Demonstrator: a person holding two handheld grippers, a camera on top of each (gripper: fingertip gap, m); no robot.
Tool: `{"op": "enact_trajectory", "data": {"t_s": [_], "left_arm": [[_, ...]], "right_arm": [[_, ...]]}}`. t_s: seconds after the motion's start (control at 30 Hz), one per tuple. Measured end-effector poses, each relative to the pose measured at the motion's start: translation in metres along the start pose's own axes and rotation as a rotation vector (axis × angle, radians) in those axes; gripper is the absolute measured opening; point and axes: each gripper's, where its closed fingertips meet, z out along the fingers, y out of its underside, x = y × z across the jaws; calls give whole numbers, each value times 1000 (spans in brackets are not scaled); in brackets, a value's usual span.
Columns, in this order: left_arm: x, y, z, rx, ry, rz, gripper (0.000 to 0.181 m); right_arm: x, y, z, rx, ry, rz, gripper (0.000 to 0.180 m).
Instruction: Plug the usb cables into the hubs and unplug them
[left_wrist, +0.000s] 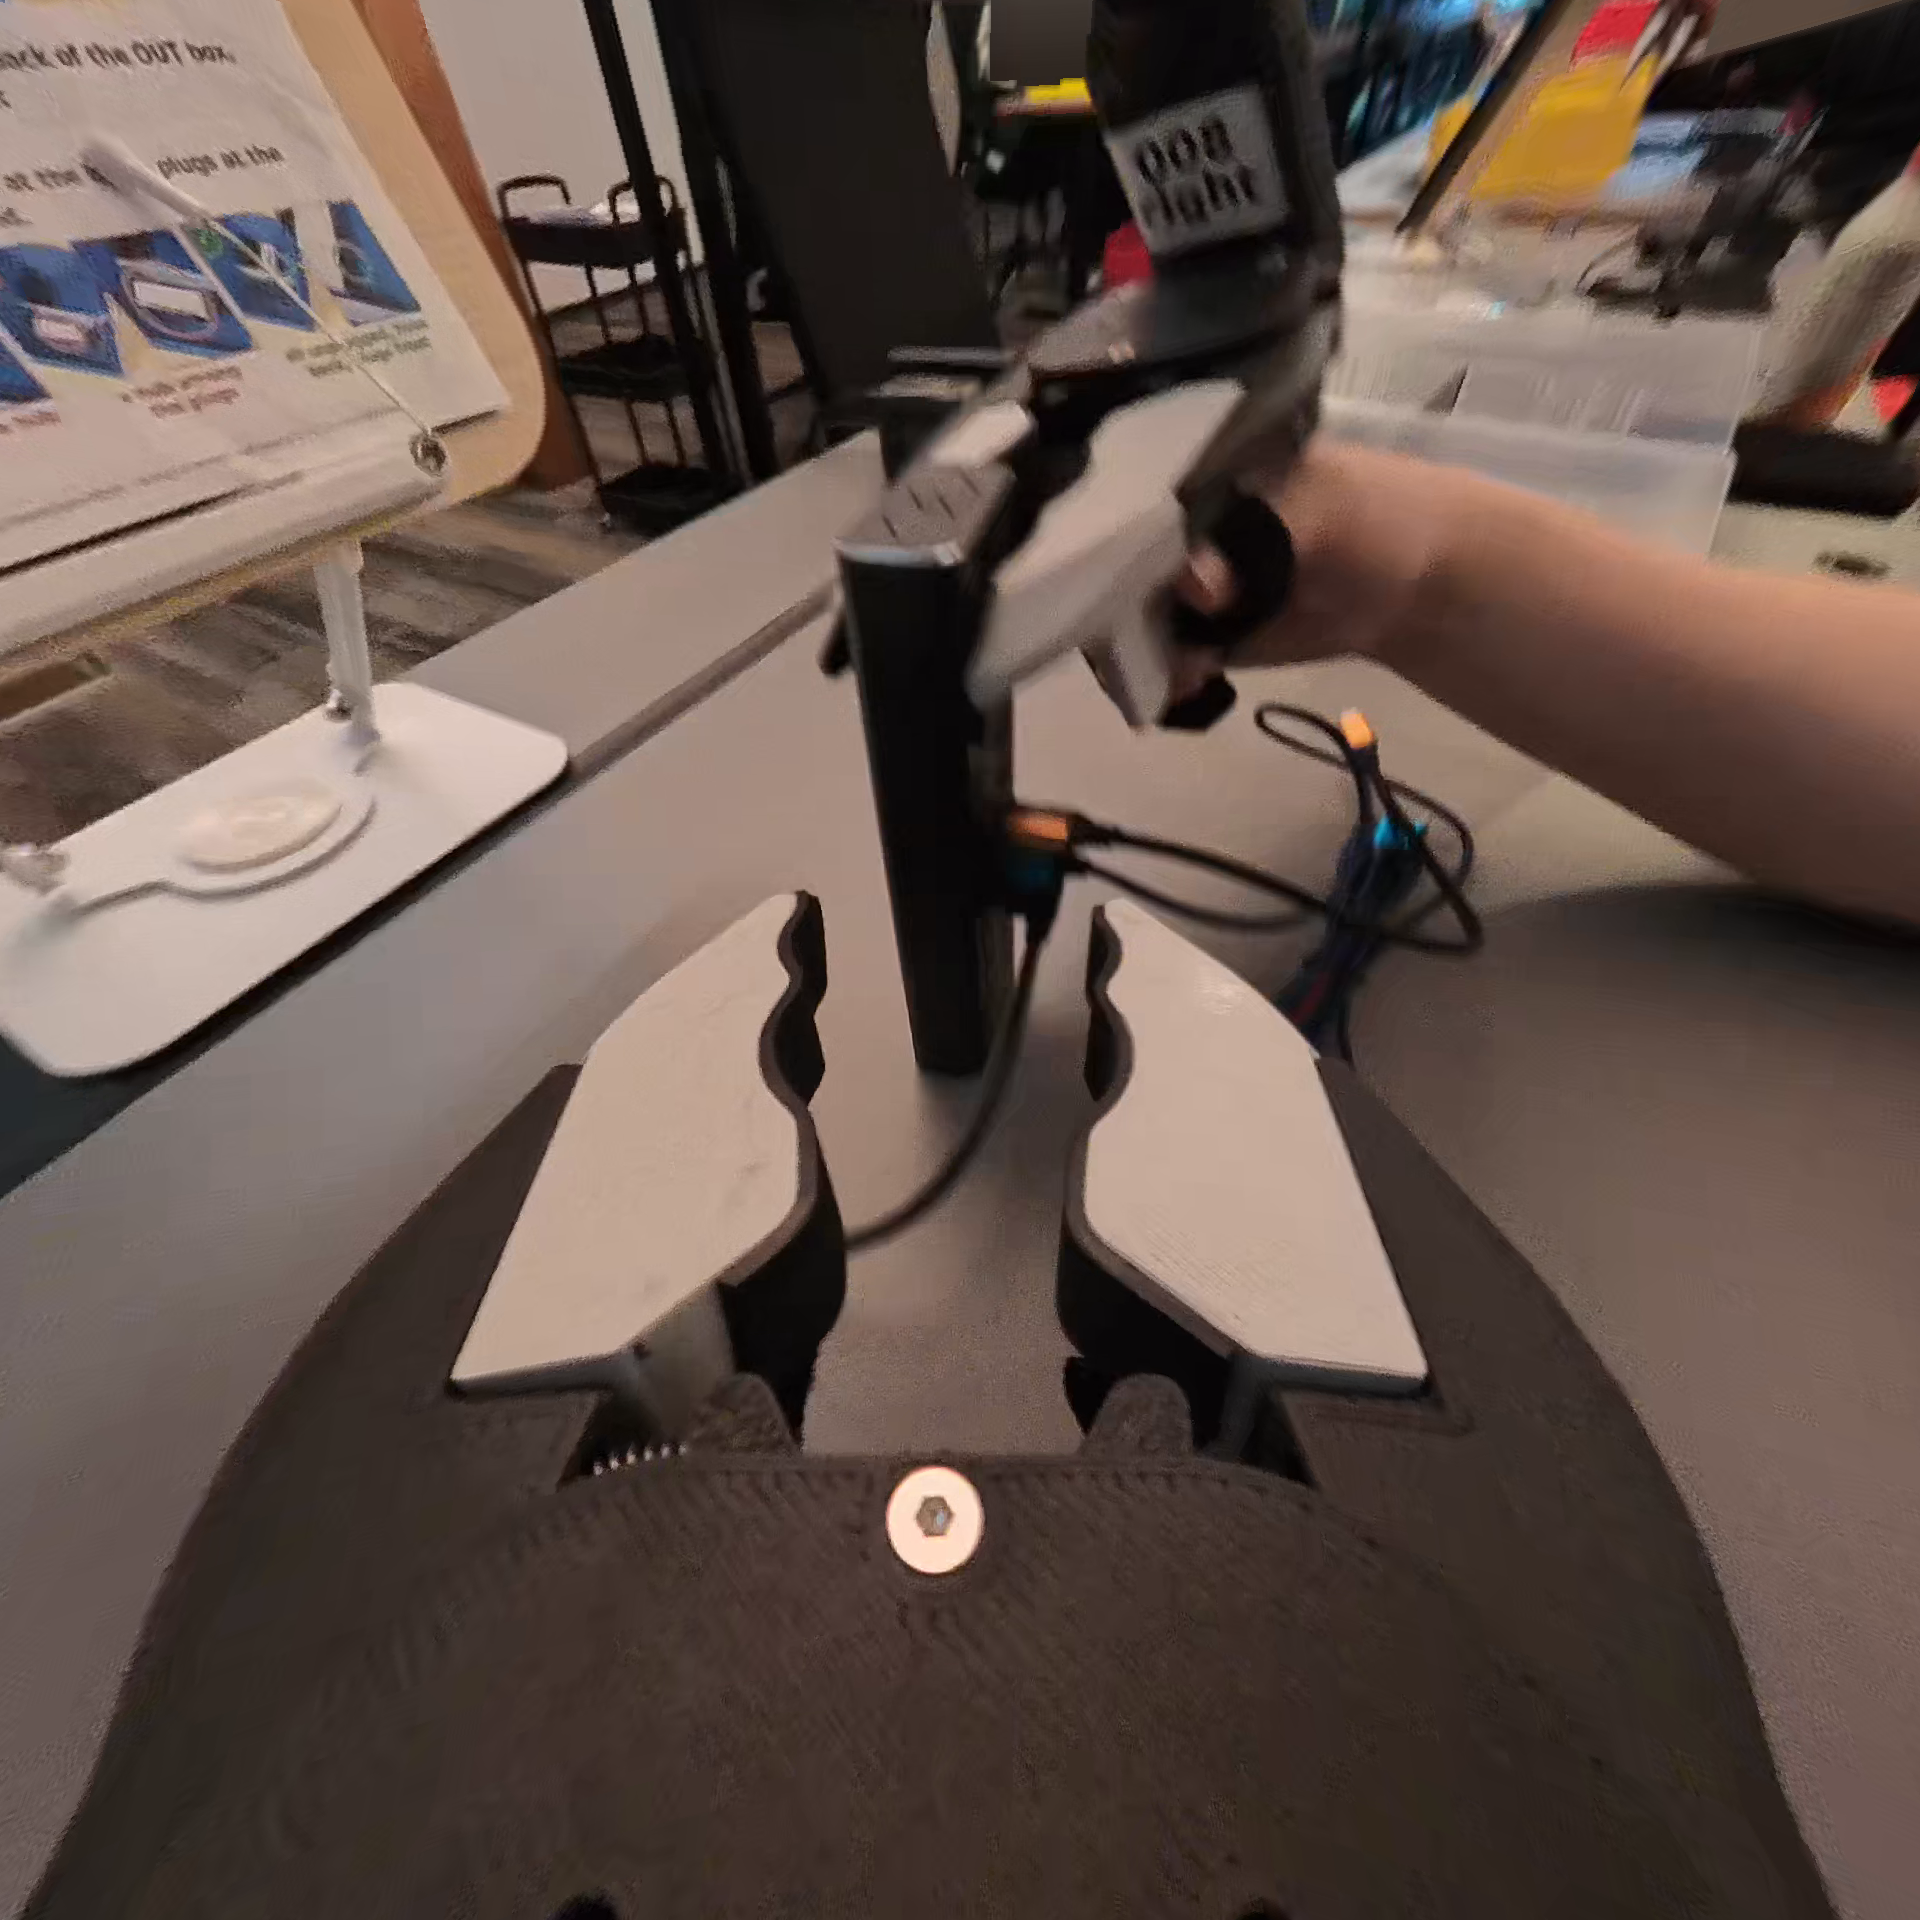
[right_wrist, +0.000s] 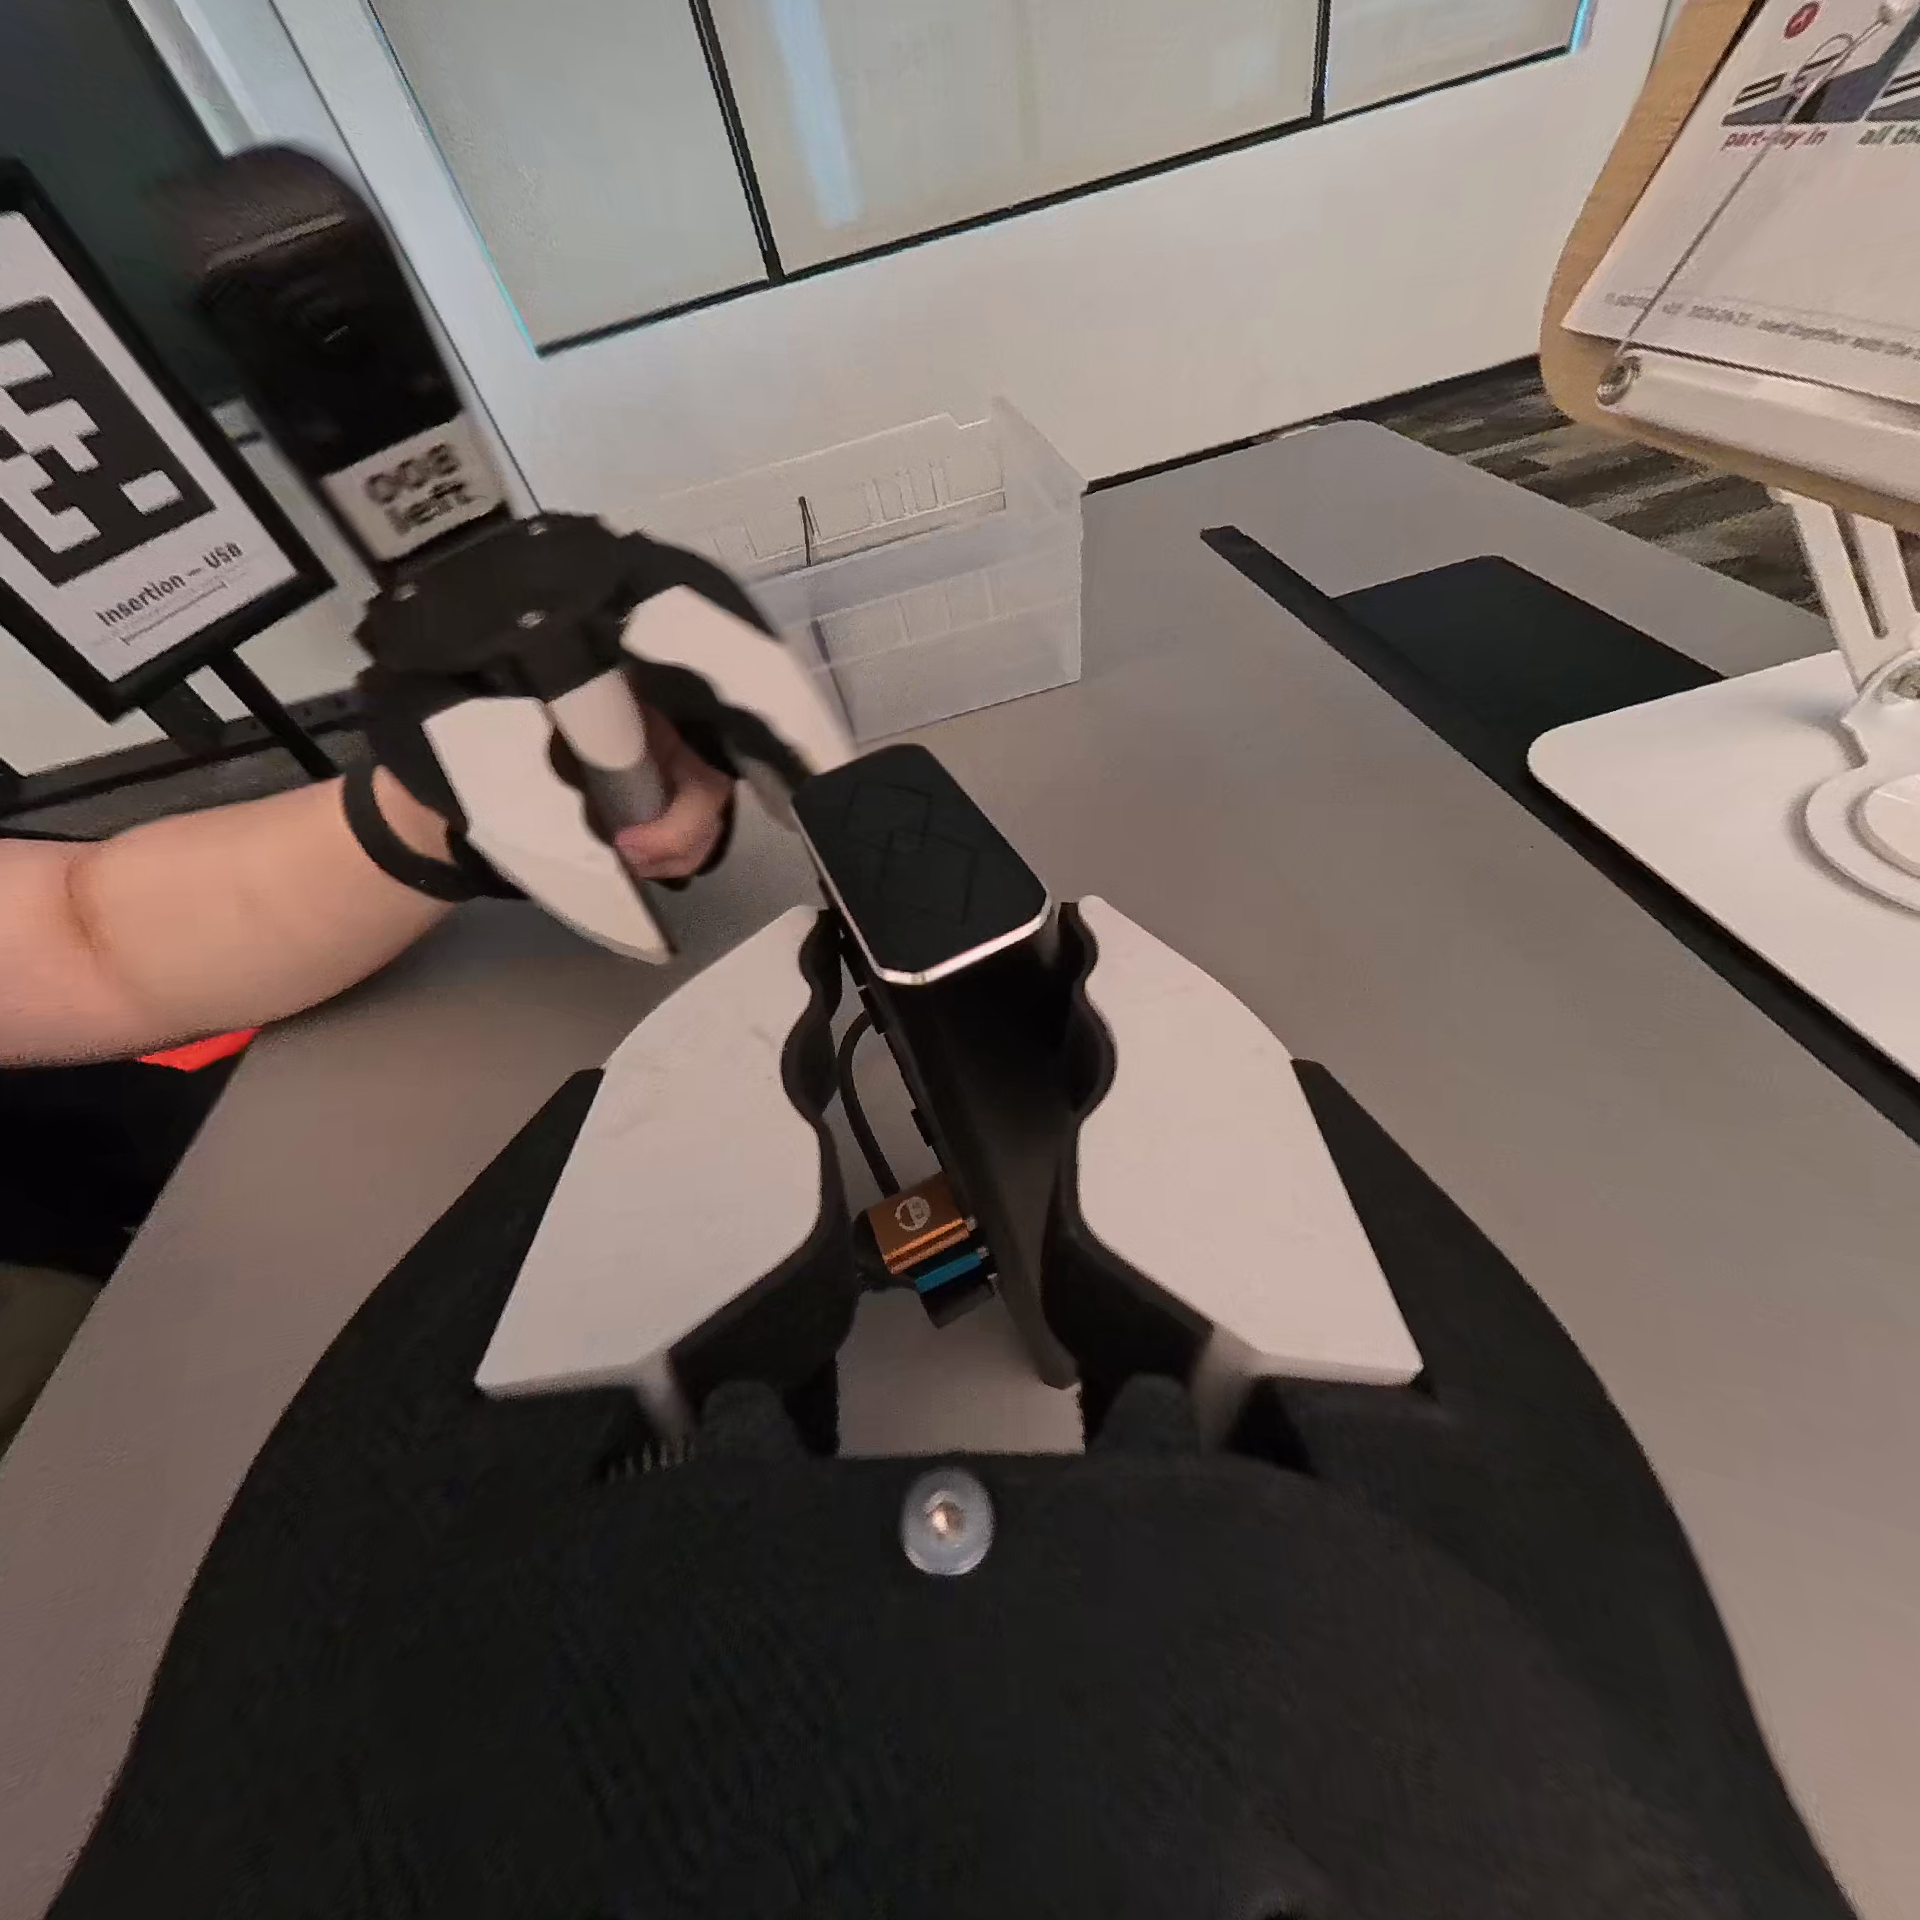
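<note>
- I see the tall black slab-shaped USB hub (left_wrist: 914, 790) standing on end on the grey tabletop (left_wrist: 1558, 1195), roughly centre of the work area.
- My right gripper (right_wrist: 951, 961) comes at the hub from above — white fingers (right_wrist: 1195, 1143) sit on either side of the hub's top end, pads look pressed to its flanks. Reads as clamped on the hub, steadying it.
- From the left wrist view the same grip shows blurred at the hub's top; contact detail not clear there.
- My left gripper (left_wrist: 956, 971) is spread wide, nothing between the fingers. It sits just short of the hub's base, aimed at it.
- Orange-shelled USB plug (left_wrist: 1039, 829) is seated in the hub's side, low down; a blue-shelled USB plug (left_wrist: 1029, 883) sits directly under it, touching or nearly so.
- Black cables run from those plugs to a loose bundle of black cable (left_wrist: 1371, 862) lying on the table beside the hub, with another orange connector (left_wrist: 1356, 727) free at the end.
- White stand with a printed instruction sheet (left_wrist: 208, 312) off to one side of the table — clear plastic bin (right_wrist: 935, 582) at the far edge.
</note>
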Motion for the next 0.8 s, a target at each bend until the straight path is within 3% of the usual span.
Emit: {"op": "enact_trajectory", "data": {"t_s": [0.1,0.17,0.27,0.33,0.5,0.63,0.8], "left_arm": [[34,24,-12,-72,65,-63,26],[49,44,-4,-138,87,-121,26],[33,62,14,-123,-78,-189,39],[27,62,22,-93,-102,-254,51],[22,21,40,54,-12,-238,71],[40,-16,61,151,132,-207,64],[39,-31,86,179,195,-174,37]], "right_arm": [[12,-4,-2,37,10,130,39],[15,-9,-5,78,-3,209,38],[13,-23,-15,133,-1,281,38],[6,-35,-24,159,2,295,38],[-20,-66,-41,195,-14,252,37],[-27,-76,-49,225,1,258,37],[-23,-79,-59,247,0,282,36]]}}
